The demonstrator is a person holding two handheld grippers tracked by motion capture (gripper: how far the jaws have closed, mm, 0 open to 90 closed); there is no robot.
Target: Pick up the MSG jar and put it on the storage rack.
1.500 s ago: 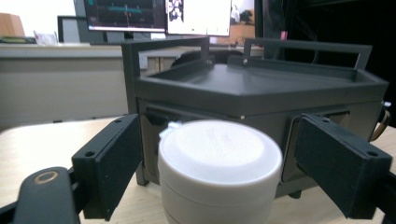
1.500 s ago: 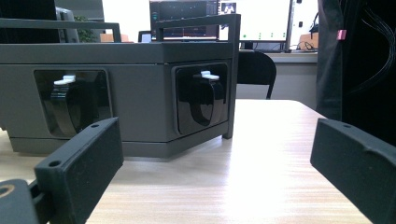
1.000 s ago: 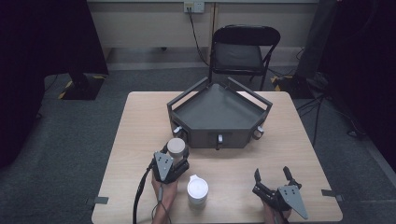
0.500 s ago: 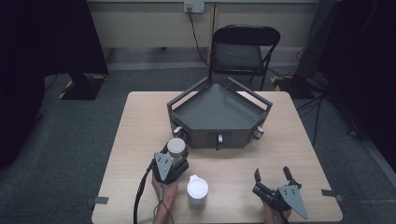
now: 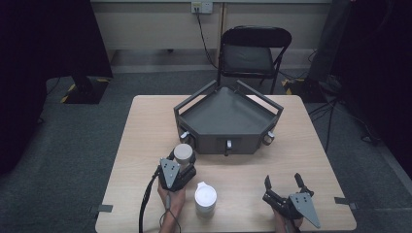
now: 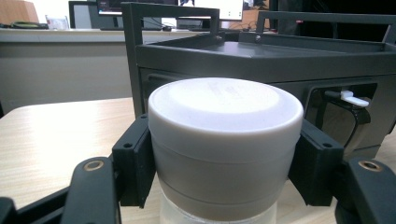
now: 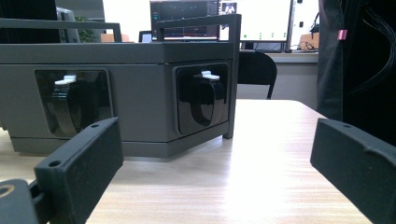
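My left gripper (image 5: pixel 179 164) has its jaws pressed on the grey lid of the jar (image 6: pixel 225 140), which stands on the counter (image 5: pixel 145 131) just in front of the dark tray (image 5: pixel 228 116), while my right gripper (image 5: pixel 286 187) waits with jaws open and empty near the counter's front edge. I think the smooth lid could slip or come loose if I lift by it alone, and the white container (image 5: pixel 205 196) just beside my left hand could be knocked over. The jar's lower part is cut off in the left gripper view, so I cannot tell what is inside.
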